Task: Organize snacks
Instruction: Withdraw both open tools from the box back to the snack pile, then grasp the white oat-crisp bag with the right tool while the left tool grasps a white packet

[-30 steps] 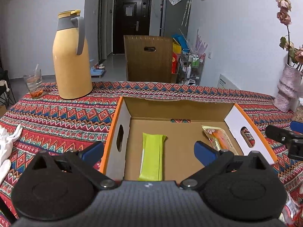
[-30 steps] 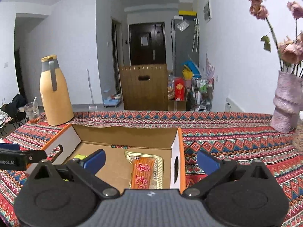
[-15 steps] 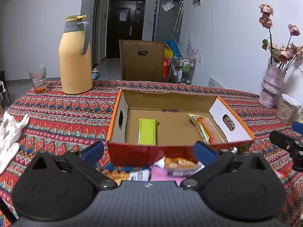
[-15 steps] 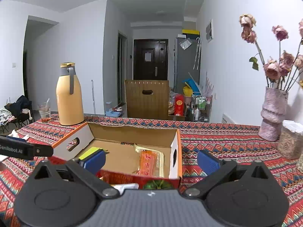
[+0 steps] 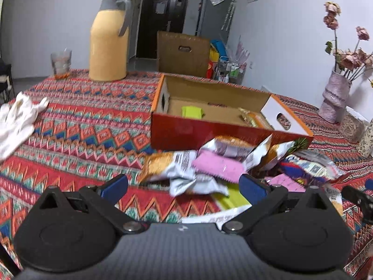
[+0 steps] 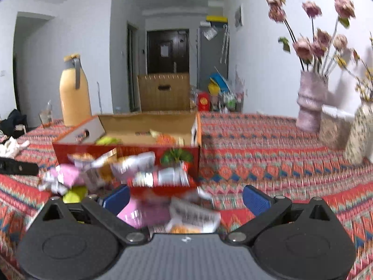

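Both the left gripper [image 5: 183, 185] and right gripper [image 6: 185, 196] gape empty before the cardboard box [image 5: 211, 129]; next, probably, pinch the pink packet [image 5: 218, 164] from the pile in front of it.

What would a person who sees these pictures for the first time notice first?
Probably the loose heap of crinkled snack packets, silver, orange and pink, lying on the red patterned tablecloth just in front of the open cardboard box with red outer walls. Inside the box lie a lime green wrapped bar and an orange packet. Behind and to the left, a tall yellow thermos jug with a grey handle stands out.
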Tool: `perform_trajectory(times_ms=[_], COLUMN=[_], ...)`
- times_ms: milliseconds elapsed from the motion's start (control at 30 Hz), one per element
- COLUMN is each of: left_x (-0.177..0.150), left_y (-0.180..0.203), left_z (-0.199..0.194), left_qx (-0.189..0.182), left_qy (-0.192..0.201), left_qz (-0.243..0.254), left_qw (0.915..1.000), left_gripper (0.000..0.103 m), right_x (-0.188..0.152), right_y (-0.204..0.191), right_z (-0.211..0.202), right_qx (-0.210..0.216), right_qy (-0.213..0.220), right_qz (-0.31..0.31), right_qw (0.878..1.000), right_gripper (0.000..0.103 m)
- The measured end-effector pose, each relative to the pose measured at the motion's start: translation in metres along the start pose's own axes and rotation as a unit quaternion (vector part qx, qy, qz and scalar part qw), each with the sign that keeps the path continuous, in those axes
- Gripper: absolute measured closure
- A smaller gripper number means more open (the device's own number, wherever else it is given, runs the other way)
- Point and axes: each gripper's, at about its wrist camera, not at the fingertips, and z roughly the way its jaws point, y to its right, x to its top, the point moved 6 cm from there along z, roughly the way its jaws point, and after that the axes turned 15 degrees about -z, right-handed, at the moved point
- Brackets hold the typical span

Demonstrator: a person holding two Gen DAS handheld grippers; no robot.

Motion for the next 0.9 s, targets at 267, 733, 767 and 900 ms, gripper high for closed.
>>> perform_trajectory(times_ms=[267,733,767,900], left_x=[-0.017,-0.024,-0.025,-0.025], left_y=[-0.002,-0.001,-0.001,-0.001], left_z=[0.01,0.019,0.019,0.02], left_qx=[0.005,-0.009,-0.01,-0.013], left_qy=[-0.006,-0.017,-0.018,-0.022], left_qz=[0.018,0.01,0.009,0.007], left_qw=[0.9998,0.9998,0.9997,0.9997], left_gripper=[0.0,0.0,0.0,0.0], right_x=[-0.024,-0.037,-0.038,-0.041], right_y=[0.0,0.005,0.005,0.009], right_z=[0.008,0.037,0.038,0.041], right_qx=[-0.006,0.005,0.006,0.02], right_qy=[-0.017,-0.066,-0.068,-0.072], right_qz=[0.023,0.074,0.078,0.1], right_qw=[1.0,0.995,0.995,0.992], right_gripper=[0.0,0.021,0.026,0.055])
